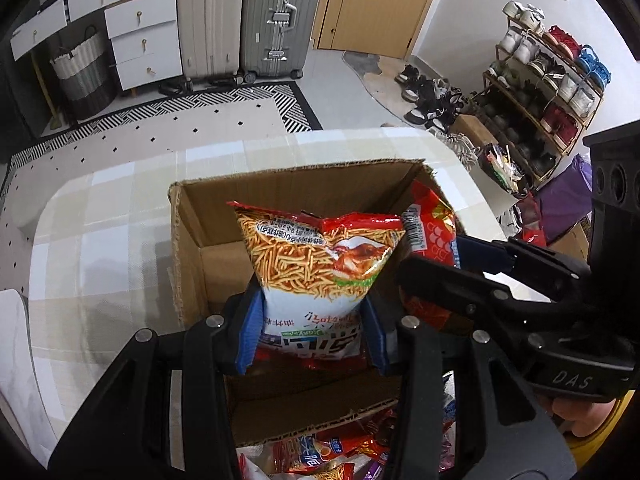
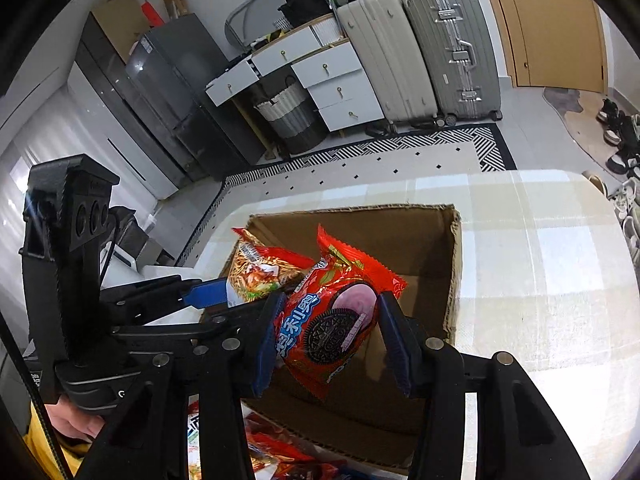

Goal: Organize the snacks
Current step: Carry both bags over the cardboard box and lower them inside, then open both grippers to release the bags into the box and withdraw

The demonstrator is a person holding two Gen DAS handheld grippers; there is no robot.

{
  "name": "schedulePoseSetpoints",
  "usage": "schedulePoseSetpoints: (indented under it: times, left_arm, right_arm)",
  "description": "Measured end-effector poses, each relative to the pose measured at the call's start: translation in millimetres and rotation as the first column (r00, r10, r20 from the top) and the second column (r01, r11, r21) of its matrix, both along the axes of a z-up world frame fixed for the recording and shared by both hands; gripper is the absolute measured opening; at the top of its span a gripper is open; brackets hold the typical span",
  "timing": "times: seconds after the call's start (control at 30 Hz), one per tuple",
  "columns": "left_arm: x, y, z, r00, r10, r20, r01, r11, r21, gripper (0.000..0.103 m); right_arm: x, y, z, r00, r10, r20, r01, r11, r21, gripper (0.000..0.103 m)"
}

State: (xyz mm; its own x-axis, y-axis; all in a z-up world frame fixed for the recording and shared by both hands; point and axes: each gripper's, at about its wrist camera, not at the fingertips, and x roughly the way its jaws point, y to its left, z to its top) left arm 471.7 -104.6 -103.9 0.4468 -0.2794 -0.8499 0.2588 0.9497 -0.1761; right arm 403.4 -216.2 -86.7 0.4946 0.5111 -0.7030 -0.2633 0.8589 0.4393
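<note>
table (image 1: 100,216) – checked cloth | cardboard box (image 1: 188,240) on it, open | left gripper (image 1: 312,320) clamps noodle-snack bag (image 1: 316,256) over box | right gripper (image 2: 328,336) clamps red cookie packet (image 2: 332,320) – beside it

Suitcases (image 1: 248,20) by wood door (image 1: 376,0), drawers (image 2: 320,80), patterned rug (image 1: 160,120).
</note>
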Motion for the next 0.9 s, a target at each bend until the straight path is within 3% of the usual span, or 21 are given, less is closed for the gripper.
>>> schedulePoseSetpoints:
  times: [0.43,0.63,0.77,0.9]
  left_arm:
    - [-3.3,-6.3,-22.1,1.0,0.018,-0.023,-0.017,0.999,0.034,0.041]
    - [-12.7,3.7,-18.3,0.998,0.048,-0.044,-0.047,0.998,0.036,0.05]
    - [-21.1,15.4,-7.3,0.998,0.062,-0.032,-0.061,0.998,0.03,0.068]
    - [-33.7,21.1,10.4,0.997,0.074,-0.004,-0.074,0.997,0.021,0.07]
  right_arm:
    - [5.4,-1.5,-7.1,1.0,-0.008,-0.018,0.008,1.0,-0.007,0.048]
    - [1.7,-3.1,0.5,1.0,-0.011,0.0,0.011,1.0,-0.005,0.048]
    - [-3.7,-9.1,8.1,1.0,-0.026,0.015,0.026,1.0,0.011,0.048]
    - [-14.5,-12.5,19.6,0.999,-0.036,0.035,0.036,0.999,0.013,0.048]
